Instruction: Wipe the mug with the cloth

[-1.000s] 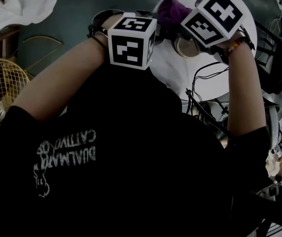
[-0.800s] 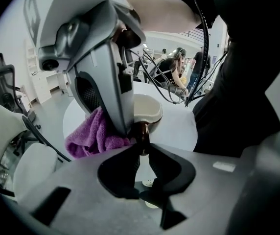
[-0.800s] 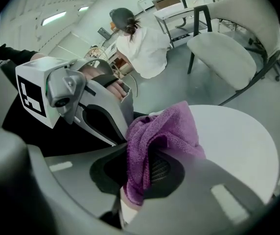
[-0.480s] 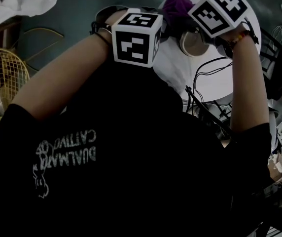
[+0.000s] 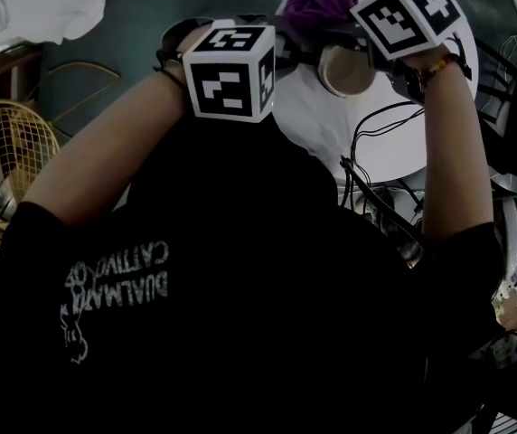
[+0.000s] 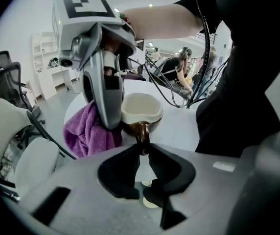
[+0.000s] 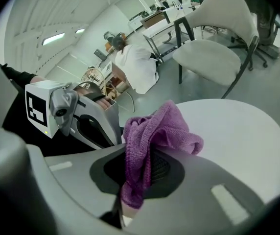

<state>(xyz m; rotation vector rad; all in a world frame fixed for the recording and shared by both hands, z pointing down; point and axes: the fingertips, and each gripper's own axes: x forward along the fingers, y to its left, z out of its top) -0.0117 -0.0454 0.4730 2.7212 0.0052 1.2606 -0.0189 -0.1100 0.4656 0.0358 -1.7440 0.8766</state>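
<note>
Right gripper (image 7: 139,163) rolled a bit, cloth (image 7: 165,131) clamped; left gripper (image 6: 142,150) pinches mug (image 6: 141,106) handle (image 6: 142,131). Hold mug steady, drag cloth round the rim.

a round white surface (image 7: 247,131) stands on a smooth grey floor (image 7: 277,77). just beyond it sits a pale shell chair (image 7: 213,53) on dark legs. strip lights (image 7: 54,38) glow overhead. white shelving (image 6: 44,65) lines a far wall, a dark office chair (image 6: 3,77) near it. a yellow wicker frame (image 5: 10,152) stands on the floor.
</note>
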